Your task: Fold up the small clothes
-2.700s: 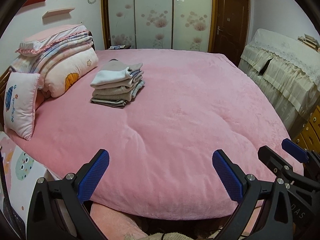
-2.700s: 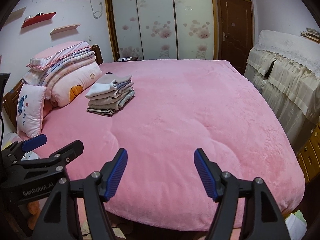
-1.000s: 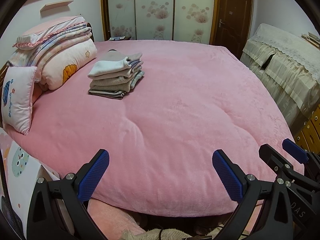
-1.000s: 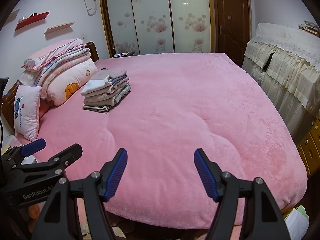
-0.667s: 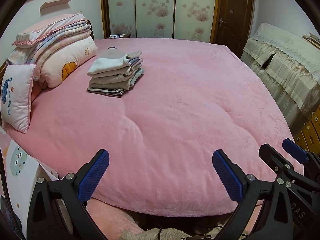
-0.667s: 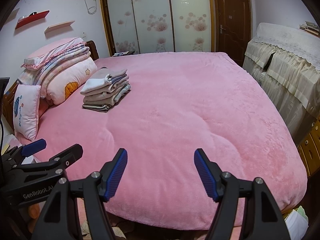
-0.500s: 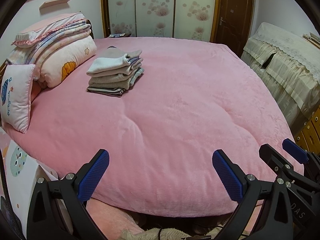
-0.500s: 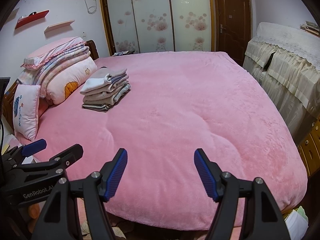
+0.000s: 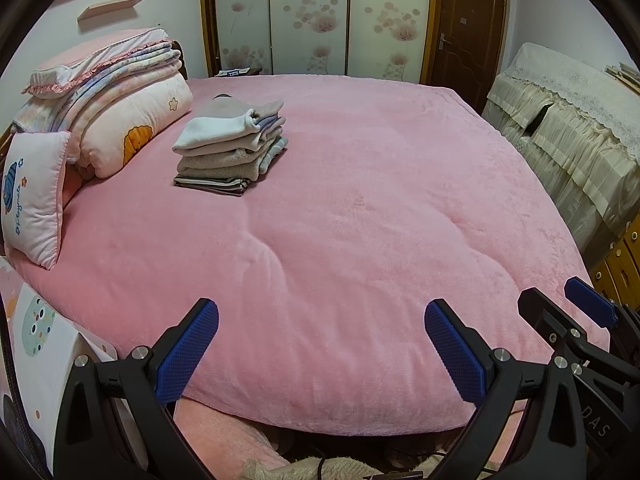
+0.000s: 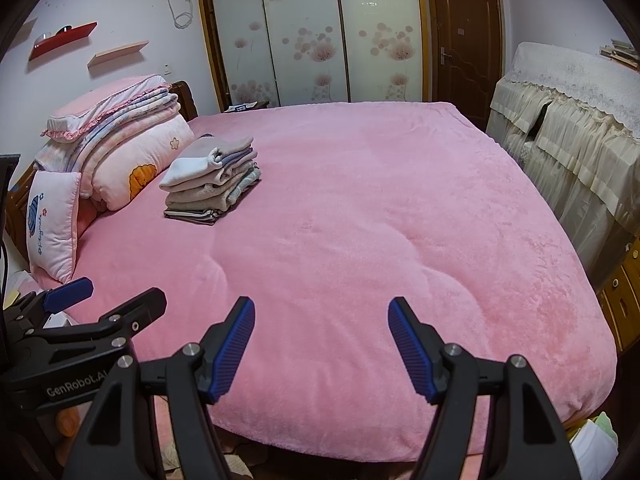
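A stack of folded small clothes [image 9: 232,148] [image 10: 212,178], white, beige and grey, rests on the pink bed cover [image 9: 360,208] [image 10: 360,220] toward its far left. My left gripper [image 9: 320,320] hovers open over the bed's near edge, nothing between its blue pads. My right gripper [image 10: 322,316] is also open and empty, beside the left one over the same edge. Each wrist view catches the other gripper at its side: the right one [image 9: 580,312] and the left one [image 10: 104,300]. Both are far from the stack.
Folded quilts and a pink pillow [image 9: 104,112] are piled at the head of the bed, a small cushion [image 9: 32,196] beside them. A cloth-draped cabinet [image 10: 568,120] and wooden drawers [image 10: 624,280] stand on the right. Wardrobe doors [image 10: 312,36] and a brown door [image 10: 464,36] close the back.
Between the oldest frames and one second ago both views shifted slightly, the stack sitting a little higher in the picture. Over the last second nothing moved; both grippers stay open.
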